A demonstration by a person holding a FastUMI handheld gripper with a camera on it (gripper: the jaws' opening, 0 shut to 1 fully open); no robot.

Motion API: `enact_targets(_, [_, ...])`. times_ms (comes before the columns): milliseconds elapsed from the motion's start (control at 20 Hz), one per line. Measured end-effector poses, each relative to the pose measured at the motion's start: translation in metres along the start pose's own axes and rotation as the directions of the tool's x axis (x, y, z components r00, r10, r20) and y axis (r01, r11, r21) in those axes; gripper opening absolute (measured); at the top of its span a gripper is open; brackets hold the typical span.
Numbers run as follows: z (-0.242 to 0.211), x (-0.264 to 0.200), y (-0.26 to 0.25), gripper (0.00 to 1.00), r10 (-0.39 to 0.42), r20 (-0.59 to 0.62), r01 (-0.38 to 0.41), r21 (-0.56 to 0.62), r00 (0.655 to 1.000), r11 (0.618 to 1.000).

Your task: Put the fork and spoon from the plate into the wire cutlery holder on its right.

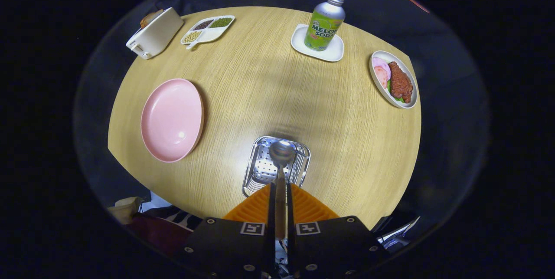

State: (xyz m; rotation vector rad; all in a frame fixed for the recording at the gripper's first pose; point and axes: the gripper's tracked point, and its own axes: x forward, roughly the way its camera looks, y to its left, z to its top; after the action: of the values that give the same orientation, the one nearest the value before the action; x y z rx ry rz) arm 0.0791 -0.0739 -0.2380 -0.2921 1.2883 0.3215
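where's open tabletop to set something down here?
Widest bare patch: mid-table, between the pink plate, soda bottle and meat dish. Also free right of the cutlery holder. Crowded: far corner by the toaster and bean tray. The fingers grip the spoon above the holder.

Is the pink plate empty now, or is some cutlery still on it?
Empty: the pink plate shows bare; the gripper is shut on the spoon.

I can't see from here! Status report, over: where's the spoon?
Gripper shut on spoon. Spoon bowl hangs over the wire cutlery holder, right of the pink plate. Nothing blocking the drop. Over.
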Motion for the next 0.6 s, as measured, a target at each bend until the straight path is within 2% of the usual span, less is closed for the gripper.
enact_targets(100, [0.005,-0.013,0.004,0.23,0.016,0.037,-0.017,0.02,0.999,1.0])
enact_targets(150, [0.01,-0.018,0.004,0.34,0.02,0.073,-0.023,0.039,0.997,0.999])
enact_targets(200, [0.015,-0.026,0.007,0.34,0.027,0.117,-0.035,0.067,0.993,0.997])
enact_targets(350, [0.032,-0.061,0.011,0.63,0.025,0.26,-0.063,0.136,0.965,0.989])
enact_targets(400, [0.04,-0.077,0.012,0.74,0.013,0.321,-0.068,0.159,0.947,0.985])
enact_targets(450, [0.048,-0.094,0.011,0.96,-0.002,0.388,-0.071,0.173,0.922,0.982])
enact_targets(500, [0.056,-0.114,0.009,1.0,-0.023,0.459,-0.072,0.187,0.888,0.98])
enact_targets(600, [0.069,-0.16,0.006,1.0,-0.066,0.591,-0.074,0.209,0.804,0.975])
